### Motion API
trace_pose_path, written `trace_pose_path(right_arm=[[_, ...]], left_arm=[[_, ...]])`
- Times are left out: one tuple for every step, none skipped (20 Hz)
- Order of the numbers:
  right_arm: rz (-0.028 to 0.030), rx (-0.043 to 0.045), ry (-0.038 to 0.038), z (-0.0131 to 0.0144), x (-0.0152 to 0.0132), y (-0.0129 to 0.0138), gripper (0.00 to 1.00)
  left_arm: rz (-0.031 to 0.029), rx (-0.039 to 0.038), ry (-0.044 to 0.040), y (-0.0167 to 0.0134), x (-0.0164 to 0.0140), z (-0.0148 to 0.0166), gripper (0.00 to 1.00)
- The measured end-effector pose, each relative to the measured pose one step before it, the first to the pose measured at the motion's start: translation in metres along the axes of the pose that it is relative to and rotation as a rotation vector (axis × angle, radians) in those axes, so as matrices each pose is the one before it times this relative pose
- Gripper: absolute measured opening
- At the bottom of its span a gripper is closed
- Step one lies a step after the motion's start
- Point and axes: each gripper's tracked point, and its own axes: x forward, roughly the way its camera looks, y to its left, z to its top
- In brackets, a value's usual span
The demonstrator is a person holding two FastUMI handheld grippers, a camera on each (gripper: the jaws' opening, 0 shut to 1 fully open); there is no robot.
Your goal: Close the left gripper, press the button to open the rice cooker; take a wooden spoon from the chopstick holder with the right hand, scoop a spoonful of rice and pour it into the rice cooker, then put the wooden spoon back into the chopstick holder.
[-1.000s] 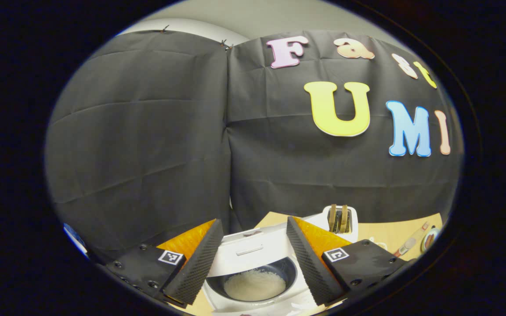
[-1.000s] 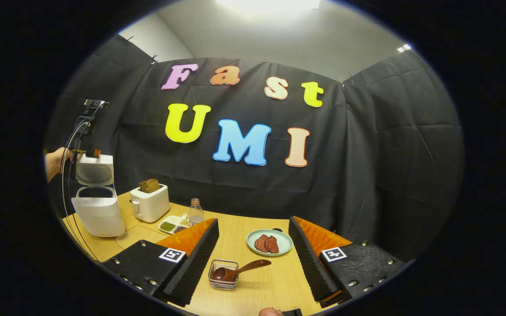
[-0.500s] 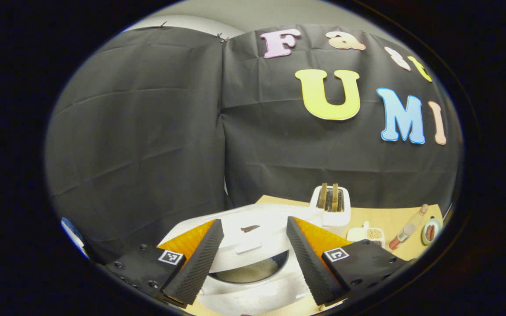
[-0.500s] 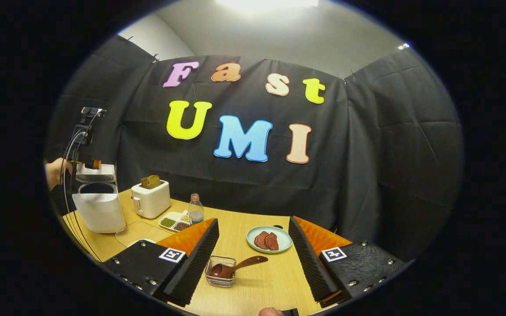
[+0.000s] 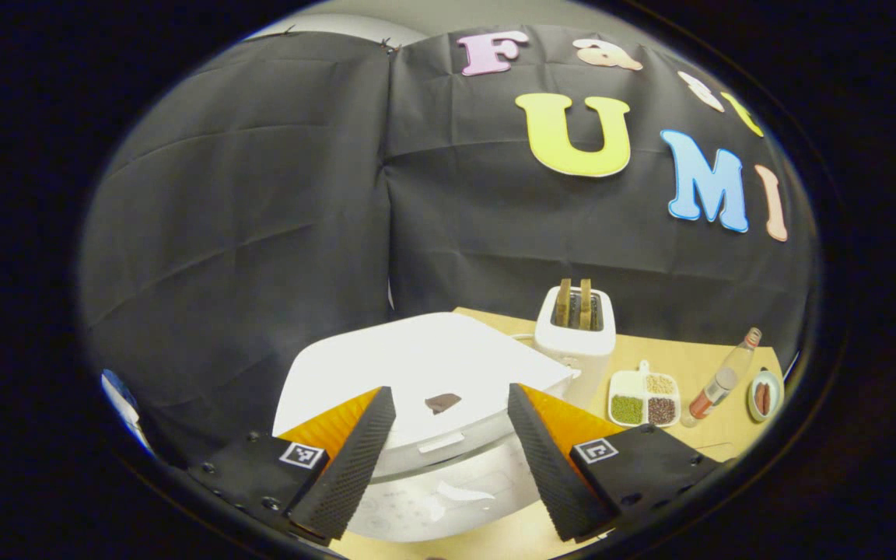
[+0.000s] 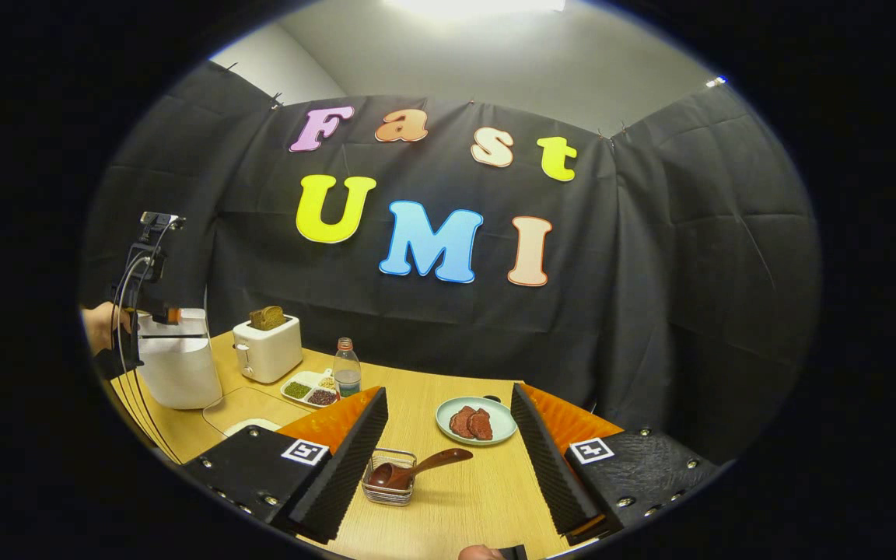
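In the left gripper view the left gripper (image 5: 444, 451) hangs with its fingers spread apart just over the white rice cooker (image 5: 425, 373), whose lid lies down flat. A toaster (image 5: 576, 330) stands just right of it. In the right gripper view the right gripper (image 6: 448, 459) is also spread wide, empty, above the wooden spoon (image 6: 417, 469), which rests in the wire chopstick holder (image 6: 390, 486) on the wooden table (image 6: 463, 505); a plate (image 6: 477, 421) with meat slices sits farther back
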Motion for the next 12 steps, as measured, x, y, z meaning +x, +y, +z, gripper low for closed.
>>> trace_pose_path(right_arm=[[0.00057, 0.00405, 0.00066, -0.00035, -0.00087, 0.00063, 0.97], [-0.00141, 0.0002, 0.00013, -0.00055, -0.00087, -0.0004, 0.97], [-0.00239, -0.00218, 0.00109, -0.00071, -0.00083, -0.00106, 0.97], [-0.00163, -0.00171, 0.00171, -0.0011, -0.0004, -0.00076, 0.97], [-0.0012, 0.00001, 0.0017, -0.00015, -0.00099, -0.0002, 0.97], [-0.00139, 0.00182, -0.00067, 0.0002, -0.00066, -0.00033, 0.97], [-0.0019, 0.00194, 0.00006, 0.0002, -0.00023, -0.00058, 0.97], [-0.00149, 0.00222, -0.00042, 0.00017, 0.00034, -0.00018, 0.97], [-0.00209, 0.00162, 0.00027, 0.00037, -0.00025, -0.00041, 0.97], [-0.0025, 0.00161, 0.00093, -0.00092, 0.0002, -0.00066, 0.97], [-0.0004, 0.00424, 0.00117, -0.00003, 0.00038, 0.00061, 0.97], [0.00044, 0.00635, 0.00228, -0.00034, 0.00084, 0.00133, 0.97]], left_arm=[[-0.00118, 0.00173, 0.00756, -0.00093, 0.00139, -0.00288, 1.0], [-0.00151, -0.00201, 0.00752, -0.0004, 0.00265, -0.00391, 1.0], [-0.00126, -0.00833, 0.01165, 0.00019, -0.00013, -0.00401, 1.0], [-0.00246, -0.01336, 0.01268, 0.00076, 0.00083, -0.00336, 1.0], [-0.00234, -0.01765, 0.01354, 0.00025, 0.00129, -0.00428, 1.0], [-0.00322, -0.01619, 0.01916, 0.00056, 0.0001, -0.0056, 0.99], [-0.00409, -0.00881, 0.01849, -0.00062, 0.00149, -0.00411, 0.99], [-0.0011, 0.00346, 0.00945, -0.00254, 0.00071, -0.00466, 0.98], [0.00293, 0.01524, -0.00171, -0.00134, 0.00059, -0.00053, 0.98], [-0.00034, 0.00556, 0.00385, -0.00085, -0.00022, -0.00276, 0.98], [-0.0022, -0.02079, 0.01636, 0.00056, -0.00457, -0.0067, 0.97], [0.00192, -0.01898, -0.00176, 0.00125, -0.0043, 0.00112, 0.98]])
